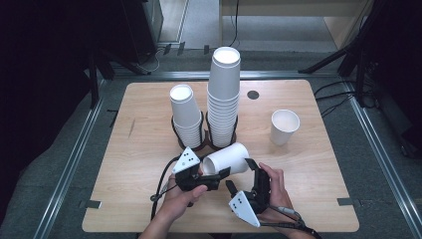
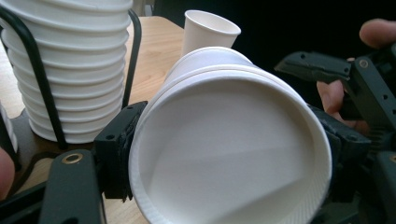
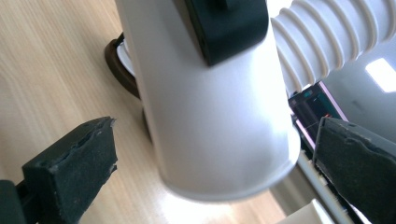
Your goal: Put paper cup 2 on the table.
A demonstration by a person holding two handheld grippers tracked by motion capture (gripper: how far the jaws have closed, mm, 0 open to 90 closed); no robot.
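Observation:
A white paper cup lies on its side a little above the table, in front of the cup stacks. My left gripper is shut on it near the rim. In the left gripper view the cup's open mouth faces the camera between the two black jaws, and a second rim line suggests two nested cups. My right gripper stands open at the cup's base end. In the right gripper view the cup hangs between the right gripper's pads, with a gap on each side.
A tall stack of cups and a shorter stack stand in a black wire holder at the table's middle. A single upright cup stands at the right. The wooden table ends just behind my hands.

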